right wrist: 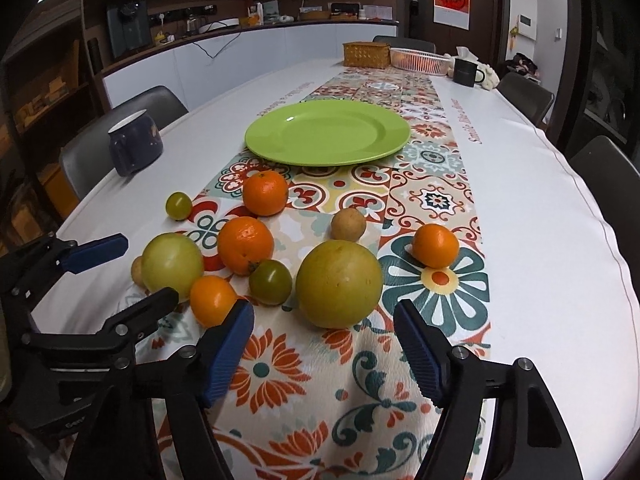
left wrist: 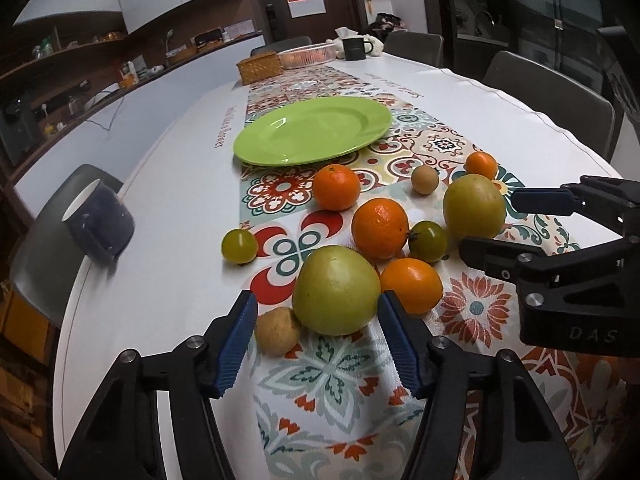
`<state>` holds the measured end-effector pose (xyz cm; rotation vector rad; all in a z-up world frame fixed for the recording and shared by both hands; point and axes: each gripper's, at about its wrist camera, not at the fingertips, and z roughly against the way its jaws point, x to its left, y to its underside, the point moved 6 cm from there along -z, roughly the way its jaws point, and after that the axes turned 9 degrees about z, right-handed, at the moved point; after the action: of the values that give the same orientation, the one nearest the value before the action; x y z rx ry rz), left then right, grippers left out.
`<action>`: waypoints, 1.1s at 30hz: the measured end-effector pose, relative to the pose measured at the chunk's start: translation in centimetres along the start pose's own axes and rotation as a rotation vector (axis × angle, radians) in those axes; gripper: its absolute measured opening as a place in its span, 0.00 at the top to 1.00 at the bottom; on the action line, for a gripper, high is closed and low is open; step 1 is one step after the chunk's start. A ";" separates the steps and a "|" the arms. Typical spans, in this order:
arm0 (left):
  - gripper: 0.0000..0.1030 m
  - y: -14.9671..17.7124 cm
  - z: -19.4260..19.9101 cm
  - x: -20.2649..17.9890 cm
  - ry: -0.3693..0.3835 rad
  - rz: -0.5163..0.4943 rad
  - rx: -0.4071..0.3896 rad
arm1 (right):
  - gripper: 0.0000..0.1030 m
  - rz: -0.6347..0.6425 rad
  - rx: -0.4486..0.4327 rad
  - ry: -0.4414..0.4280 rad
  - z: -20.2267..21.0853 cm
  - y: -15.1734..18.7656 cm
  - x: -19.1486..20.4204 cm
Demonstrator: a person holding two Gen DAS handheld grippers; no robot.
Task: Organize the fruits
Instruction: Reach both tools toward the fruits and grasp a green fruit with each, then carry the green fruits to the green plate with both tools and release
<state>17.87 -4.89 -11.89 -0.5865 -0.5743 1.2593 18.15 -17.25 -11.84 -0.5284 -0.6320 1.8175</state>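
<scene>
Fruits: a loose cluster on the patterned table runner (left wrist: 440, 144), on the near side of an empty green plate (left wrist: 312, 130); none on the plate.

Left wrist view.
- Left gripper (left wrist: 316, 332): jaws part open, blue pads flanking a large green-yellow fruit (left wrist: 336, 290). The right pad sits at the fruit's edge; whether it touches cannot be told. A gap shows on the left. Nothing gripped.
- Small tan fruit (left wrist: 278, 330): touching the large fruit's lower left, just inside the left pad.
- Orange citrus (left wrist: 412, 284): just right of the large fruit, behind the right pad.
- Further citrus (left wrist: 380, 228), (left wrist: 336, 187), (left wrist: 481, 165); two small green tomatoes (left wrist: 239, 245), (left wrist: 428, 241); a round tan fruit (left wrist: 425, 179); a second large green-yellow fruit (left wrist: 474, 206).
- Right gripper (left wrist: 492, 222): enters from the right edge, fingers either side of that second large fruit.
- Blue mug (left wrist: 100, 224): on the white table (left wrist: 180, 200), well left of the cluster.

Right wrist view.
- Right gripper (right wrist: 324, 348): jaws part open, pads set either side of the second large green-yellow fruit (right wrist: 339, 284), clear gaps on both sides. Nothing held.
- Left gripper (right wrist: 150, 276): at the left edge, straddling the first large fruit (right wrist: 172, 265).
- Plate (right wrist: 328, 132): beyond the cluster, bare.
</scene>
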 end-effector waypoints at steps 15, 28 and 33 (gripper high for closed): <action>0.54 -0.6 -2.5 0.0 0.119 0.067 0.077 | 0.41 -0.013 0.019 -0.018 -1.6 -0.4 -0.4; 0.54 -0.9 -1.5 0.2 0.105 0.112 0.079 | 0.51 -0.006 0.009 -0.022 -1.5 -0.4 -0.6; 0.54 -1.2 -1.0 0.6 0.114 0.149 0.081 | 0.51 0.008 -0.027 -0.012 -0.2 -0.7 -0.4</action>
<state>19.46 -4.65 -11.74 -0.6377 -0.3882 1.3726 18.89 -17.44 -11.48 -0.5388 -0.6641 1.8229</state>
